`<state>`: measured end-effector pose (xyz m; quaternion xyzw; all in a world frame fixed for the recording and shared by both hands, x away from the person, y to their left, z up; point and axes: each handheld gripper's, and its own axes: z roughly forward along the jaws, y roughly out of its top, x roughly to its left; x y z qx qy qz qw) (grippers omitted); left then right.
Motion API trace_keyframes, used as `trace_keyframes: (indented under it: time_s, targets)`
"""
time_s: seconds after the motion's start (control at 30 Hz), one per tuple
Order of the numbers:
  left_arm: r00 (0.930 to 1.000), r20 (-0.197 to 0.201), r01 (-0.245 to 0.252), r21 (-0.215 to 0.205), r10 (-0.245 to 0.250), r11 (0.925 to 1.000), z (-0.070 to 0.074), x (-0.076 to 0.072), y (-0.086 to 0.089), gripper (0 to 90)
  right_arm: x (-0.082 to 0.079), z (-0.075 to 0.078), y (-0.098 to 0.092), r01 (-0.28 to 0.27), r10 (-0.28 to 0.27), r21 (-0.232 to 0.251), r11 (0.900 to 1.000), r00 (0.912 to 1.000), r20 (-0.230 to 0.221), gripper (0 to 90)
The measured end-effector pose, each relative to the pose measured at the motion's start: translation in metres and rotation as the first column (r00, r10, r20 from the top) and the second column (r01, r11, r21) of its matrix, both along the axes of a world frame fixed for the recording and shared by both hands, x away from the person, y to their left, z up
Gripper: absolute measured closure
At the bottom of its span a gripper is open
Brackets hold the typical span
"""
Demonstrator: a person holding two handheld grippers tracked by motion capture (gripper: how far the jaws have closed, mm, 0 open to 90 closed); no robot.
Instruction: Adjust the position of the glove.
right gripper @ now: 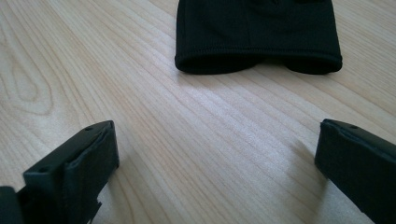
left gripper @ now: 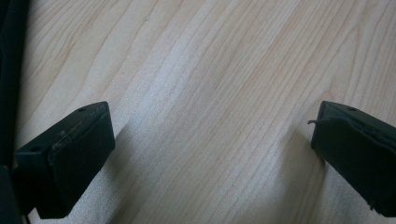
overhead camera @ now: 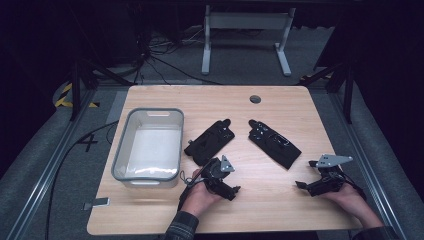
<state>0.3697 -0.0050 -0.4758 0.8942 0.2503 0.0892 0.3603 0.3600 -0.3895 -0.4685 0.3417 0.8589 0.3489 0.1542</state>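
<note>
Two black gloves lie side by side in the middle of the wooden table (overhead camera: 280,210), the left glove (overhead camera: 210,141) and the right glove (overhead camera: 274,142). My left gripper (overhead camera: 232,191) rests low on the table just in front of the left glove, open, with bare wood between its jaws (left gripper: 212,144). A dark edge, probably the left glove (left gripper: 9,70), runs along that view's left side. My right gripper (overhead camera: 300,185) sits near the front right, open and empty (right gripper: 215,158). It points at the right glove's cuff (right gripper: 257,37), a short way off.
A clear plastic bin (overhead camera: 121,145) stands empty on the left part of the table. A round cable hole (overhead camera: 255,99) lies near the far edge. A small grey tab (overhead camera: 97,203) sticks out at the front left corner. Beyond the table are a white stand (overhead camera: 245,30) and cables on the floor.
</note>
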Motion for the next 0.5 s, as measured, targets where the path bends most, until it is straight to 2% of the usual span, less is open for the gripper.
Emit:
trace_keyframes:
  time_s: [0.27,0.37,0.5]
  targets:
    - [1.0000,-0.001,0.001,0.001,-0.001,1.0000,0.0000,0.0002,0.0000,0.0,-0.0004,0.0002,-0.0002,0.003,-0.003,0.000,1.000,1.0000,-0.001,0.3]
    - [1.0000,-0.002,0.001,0.002,-0.001,1.0000,0.0001,0.0002,0.0001,0.0,0.0010,0.0029,-0.0004,0.008,-0.008,-0.011,1.000,0.9999,-0.009,5.6]
    - [1.0000,-0.001,0.001,0.000,-0.001,1.0000,0.0000,0.0001,0.0001,0.0,0.0021,0.0087,-0.0016,0.010,-0.010,-0.014,1.000,0.9997,-0.020,17.1]
